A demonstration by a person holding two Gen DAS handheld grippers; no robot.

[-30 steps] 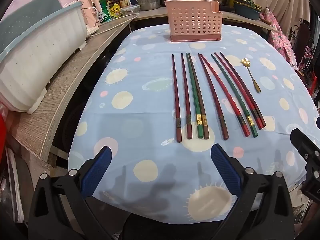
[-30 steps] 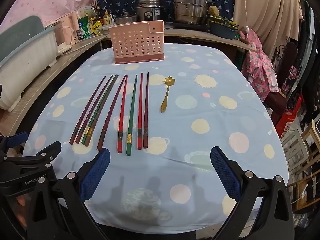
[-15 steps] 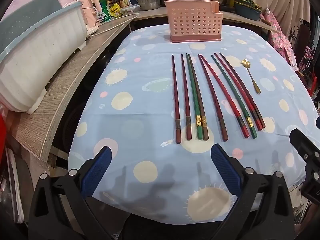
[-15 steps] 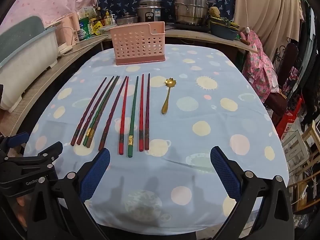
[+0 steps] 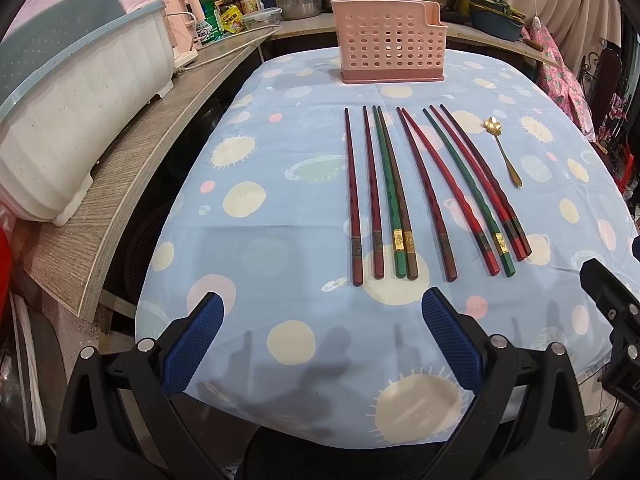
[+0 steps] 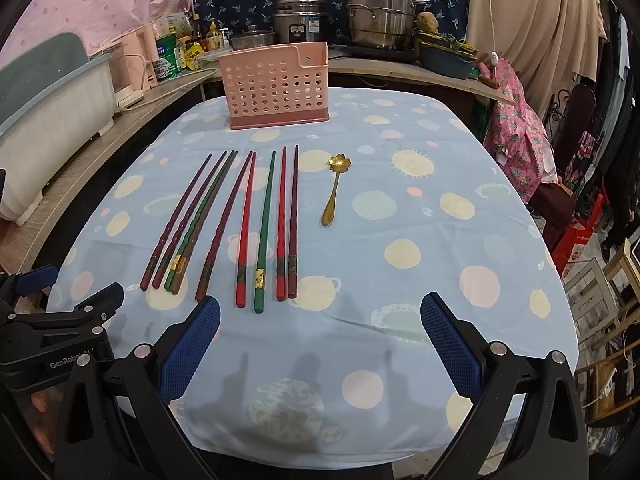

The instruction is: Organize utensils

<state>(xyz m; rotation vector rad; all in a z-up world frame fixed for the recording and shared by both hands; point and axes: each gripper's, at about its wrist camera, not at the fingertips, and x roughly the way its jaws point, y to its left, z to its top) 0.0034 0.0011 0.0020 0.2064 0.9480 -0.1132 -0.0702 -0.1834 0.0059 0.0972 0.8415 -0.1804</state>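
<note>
While both grippers, left [image 5: 322,336] and right [image 6: 320,338], are hovering wide apart and empty, chopsticks [image 6: 262,228] and spoon [image 6: 334,192] are lying untouched; gripping thick ends looks best for the basket [image 6: 276,88].

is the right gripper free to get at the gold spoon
Probably yes. The right gripper is open and empty, and the spoon lies alone on the cloth, apart from the chopsticks, with nothing between.

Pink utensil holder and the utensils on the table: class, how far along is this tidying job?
Nothing looks done yet: the pink utensil holder shows no utensils. Nothing is in hand: left gripper and right gripper are both open. Left: all nine chopsticks and the gold spoon lie on the tablecloth.
</note>
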